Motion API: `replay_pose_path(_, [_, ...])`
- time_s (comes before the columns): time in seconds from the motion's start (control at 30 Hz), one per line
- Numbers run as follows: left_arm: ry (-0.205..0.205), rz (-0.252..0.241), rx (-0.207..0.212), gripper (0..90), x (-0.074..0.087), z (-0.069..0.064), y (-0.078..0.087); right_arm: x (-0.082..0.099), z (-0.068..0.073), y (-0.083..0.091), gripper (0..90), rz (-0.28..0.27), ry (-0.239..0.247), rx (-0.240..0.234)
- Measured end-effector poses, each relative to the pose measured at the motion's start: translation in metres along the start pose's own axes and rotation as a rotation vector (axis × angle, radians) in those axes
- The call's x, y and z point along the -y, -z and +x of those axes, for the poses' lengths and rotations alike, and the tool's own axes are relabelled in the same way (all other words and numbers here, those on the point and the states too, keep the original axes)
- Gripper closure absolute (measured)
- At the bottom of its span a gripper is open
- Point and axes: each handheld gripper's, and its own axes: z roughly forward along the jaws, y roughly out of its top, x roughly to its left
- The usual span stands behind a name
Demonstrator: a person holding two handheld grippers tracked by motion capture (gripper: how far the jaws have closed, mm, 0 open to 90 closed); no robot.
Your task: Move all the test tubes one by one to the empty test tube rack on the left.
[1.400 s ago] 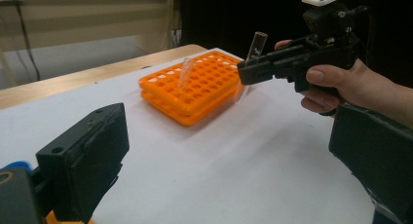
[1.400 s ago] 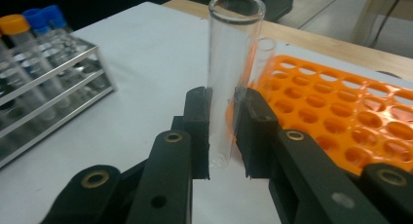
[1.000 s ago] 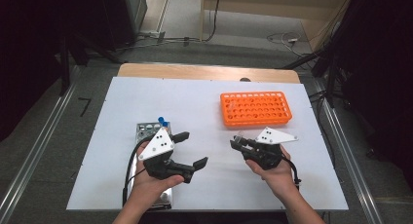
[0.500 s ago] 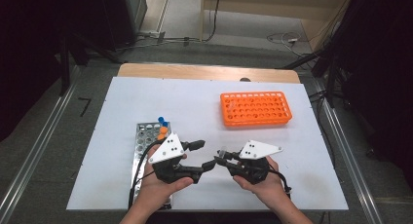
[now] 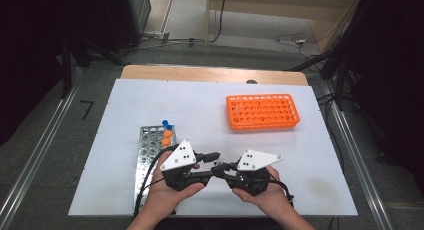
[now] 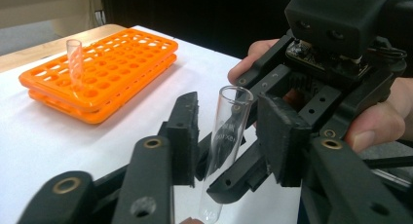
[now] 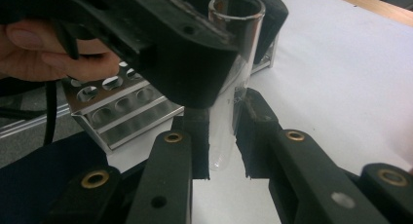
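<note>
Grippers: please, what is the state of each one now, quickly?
Left gripper: jaws have just been closing around the glass tube; contact cannot be told.
Right gripper: shut on the glass tube.

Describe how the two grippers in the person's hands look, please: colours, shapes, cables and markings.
Both the left gripper and the right gripper are black, each topped by a pale three-cornered plate marked with small dark dots. The fingers are blocky black pads on arms with brass-coloured rivets. A black cable trails from the left one. No sleeves are visible.
</note>
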Motion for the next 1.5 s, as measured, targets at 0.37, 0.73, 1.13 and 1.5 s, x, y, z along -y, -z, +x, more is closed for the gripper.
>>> replay_pose_path(0.37, [-0.005, 0.0, 0.008, 73.2, 0.002, 0.0, -0.001, -0.001, 0.002, -0.002, 73.6, 0.008, 0.008, -0.017])
replay_pose_path(0.73, [-0.004, -0.02, -0.009, 76.3, 0.002, 0.0, 0.002, -0.001, 0.001, -0.001, 73.4, 0.0, -0.003, -0.02])
replay_pose_path(1.13, [0.021, -0.06, -0.054, 76.3, 0.0, 0.009, 0.019, 0.0, -0.009, 0.003, 35.3, -0.012, -0.029, -0.038])
replay_pose_path(1.5, [0.039, -0.095, -0.117, 76.3, 0.0, 0.02, 0.044, 0.006, -0.029, 0.012, 1.0, -0.023, -0.087, 0.005])
